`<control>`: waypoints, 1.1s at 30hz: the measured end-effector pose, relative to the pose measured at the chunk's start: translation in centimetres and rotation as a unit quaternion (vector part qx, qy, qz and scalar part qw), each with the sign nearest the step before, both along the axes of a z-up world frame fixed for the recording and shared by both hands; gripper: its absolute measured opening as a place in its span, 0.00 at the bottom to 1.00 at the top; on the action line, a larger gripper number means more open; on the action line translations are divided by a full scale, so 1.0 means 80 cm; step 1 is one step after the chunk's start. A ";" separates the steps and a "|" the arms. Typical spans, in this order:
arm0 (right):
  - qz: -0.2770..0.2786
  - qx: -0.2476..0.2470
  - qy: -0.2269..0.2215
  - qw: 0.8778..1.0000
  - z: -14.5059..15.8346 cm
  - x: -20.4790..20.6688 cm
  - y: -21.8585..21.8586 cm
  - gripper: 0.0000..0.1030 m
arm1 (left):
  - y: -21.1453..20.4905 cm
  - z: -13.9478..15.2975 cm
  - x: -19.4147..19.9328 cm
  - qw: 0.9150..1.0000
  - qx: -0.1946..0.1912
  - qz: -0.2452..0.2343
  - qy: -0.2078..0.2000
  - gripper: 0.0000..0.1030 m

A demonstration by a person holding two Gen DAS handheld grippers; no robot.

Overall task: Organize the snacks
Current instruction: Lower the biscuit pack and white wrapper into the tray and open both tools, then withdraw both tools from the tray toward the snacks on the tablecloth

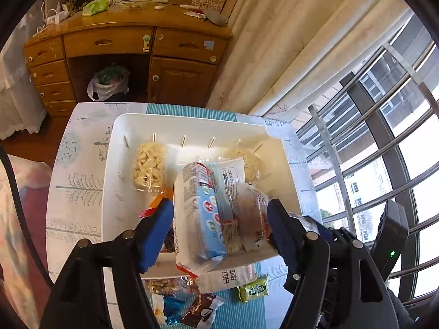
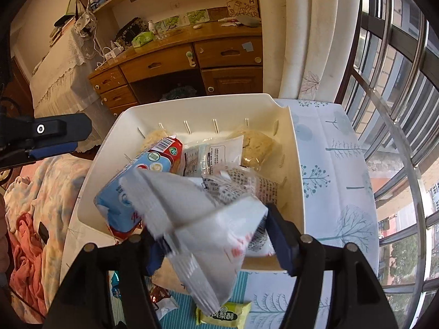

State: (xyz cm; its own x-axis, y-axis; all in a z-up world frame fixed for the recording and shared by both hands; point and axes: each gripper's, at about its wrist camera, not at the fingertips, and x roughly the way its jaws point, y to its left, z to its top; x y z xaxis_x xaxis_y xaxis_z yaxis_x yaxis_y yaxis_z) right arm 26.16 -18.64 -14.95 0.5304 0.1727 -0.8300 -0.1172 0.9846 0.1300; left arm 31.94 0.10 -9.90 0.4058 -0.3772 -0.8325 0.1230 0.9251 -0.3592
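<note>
I am holding my left gripper (image 1: 219, 227) open over the white bin (image 1: 115, 137), astride the blue biscuit pack (image 1: 203, 219). My right gripper (image 2: 216, 235) is standing open around a white packet (image 2: 203, 224).

Read "H", "U", "M" on the printed bag (image 2: 242, 5) on the desk; Chinese characters on the green sachet (image 2: 223, 315) by the bench's near edge; elsewhere illegible.

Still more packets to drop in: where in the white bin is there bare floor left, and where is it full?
In the white bin, bare floor shows along the left wall beside the clear bag of pale puffs, and at the far right corner behind the second puff bag. The near middle is crowded: the blue-and-white packet lies across other wrappers there.
</note>
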 end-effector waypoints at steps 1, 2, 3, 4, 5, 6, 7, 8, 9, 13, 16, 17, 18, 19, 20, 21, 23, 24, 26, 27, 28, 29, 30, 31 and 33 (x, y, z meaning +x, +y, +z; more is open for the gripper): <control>-0.001 0.003 -0.001 1.000 0.002 -0.001 -0.001 0.73 | -0.001 0.001 -0.001 1.000 -0.001 0.001 0.003 0.67; -0.003 0.007 -0.002 1.000 0.004 -0.003 -0.003 0.75 | -0.002 0.002 -0.003 1.000 -0.002 0.002 0.006 0.67; -0.005 0.011 -0.003 1.000 0.006 -0.005 -0.005 0.75 | -0.002 0.003 -0.005 1.000 -0.002 0.003 0.007 0.67; -0.006 0.015 -0.003 1.000 0.008 -0.006 -0.006 0.75 | -0.003 0.006 -0.009 1.000 -0.001 0.005 0.007 0.67; -0.008 0.022 -0.003 1.000 0.010 -0.009 -0.009 0.75 | -0.003 0.008 -0.012 1.000 0.000 0.006 0.006 0.67; -0.009 0.027 -0.003 1.000 0.013 -0.010 -0.011 0.75 | -0.003 0.011 -0.015 1.000 0.002 0.007 0.005 0.67; -0.010 0.034 -0.003 0.999 0.015 -0.013 -0.013 0.75 | -0.004 0.014 -0.021 1.000 0.005 0.010 0.004 0.67; -0.011 0.042 -0.002 0.999 0.017 -0.016 -0.017 0.76 | -0.003 0.017 -0.025 1.000 0.006 0.014 0.004 0.68; -0.013 0.045 -0.002 0.999 0.019 -0.018 -0.019 0.76 | -0.002 0.018 -0.029 1.000 0.007 0.017 0.005 0.68; -0.016 0.063 -0.007 0.998 0.031 -0.031 -0.033 0.80 | -0.001 0.024 -0.054 0.999 0.016 0.037 0.014 0.71; -0.013 0.076 -0.005 0.997 0.039 -0.040 -0.043 0.82 | 0.000 0.027 -0.075 0.998 0.022 0.054 0.017 0.71; -0.012 0.078 -0.005 0.997 0.040 -0.042 -0.046 0.82 | 0.002 0.028 -0.081 0.998 0.022 0.058 0.018 0.72; -0.010 0.081 -0.005 0.997 0.043 -0.046 -0.049 0.82 | 0.003 0.029 -0.089 0.998 0.022 0.064 0.018 0.72; -0.008 0.084 -0.004 0.996 0.044 -0.049 -0.052 0.83 | 0.002 0.030 -0.095 0.997 0.023 0.068 0.019 0.72; -0.006 0.088 -0.002 0.996 0.045 -0.054 -0.056 0.83 | 0.002 0.030 -0.105 0.997 0.023 0.076 0.020 0.72; -0.004 0.092 0.000 0.996 0.046 -0.058 -0.059 0.83 | 0.002 0.030 -0.110 0.996 0.024 0.080 0.020 0.72; -0.001 0.102 0.009 0.995 0.045 -0.066 -0.065 0.83 | 0.003 0.029 -0.124 0.995 0.026 0.091 0.024 0.72; 0.000 0.106 0.013 0.994 0.045 -0.071 -0.067 0.83 | 0.003 0.027 -0.131 0.995 0.026 0.096 0.027 0.72; 0.002 0.113 0.020 0.993 0.044 -0.077 -0.072 0.83 | 0.002 0.024 -0.144 0.994 0.025 0.101 0.031 0.72; 0.003 0.116 0.026 0.993 0.043 -0.081 -0.075 0.83 | 0.002 0.022 -0.150 0.994 0.026 0.105 0.032 0.72; 0.004 0.119 0.031 0.992 0.042 -0.083 -0.077 0.83 | 0.002 0.020 -0.157 0.993 0.027 0.111 0.034 0.72; 0.004 0.121 0.035 0.992 0.040 -0.085 -0.080 0.83 | 0.003 0.018 -0.164 0.992 0.026 0.117 0.037 0.72; 0.005 0.123 0.040 0.992 0.039 -0.088 -0.082 0.83 | 0.002 0.016 -0.168 0.992 0.026 0.121 0.039 0.72; 0.005 0.125 0.045 0.991 0.036 -0.089 -0.084 0.83 | 0.003 0.014 -0.173 0.991 0.026 0.126 0.041 0.72; 0.003 0.132 0.057 0.990 0.032 -0.093 -0.088 0.83 | 0.005 0.010 -0.181 0.989 0.026 0.137 0.047 0.72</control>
State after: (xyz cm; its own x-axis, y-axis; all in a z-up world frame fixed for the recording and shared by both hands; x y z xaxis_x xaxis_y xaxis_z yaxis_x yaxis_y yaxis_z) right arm 18.71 -25.68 -12.43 0.4341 0.3943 -0.8100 -0.0934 0.9140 0.3948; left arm 17.46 0.52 -9.14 0.4066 -0.2200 -0.8867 -0.1673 0.9362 -0.3090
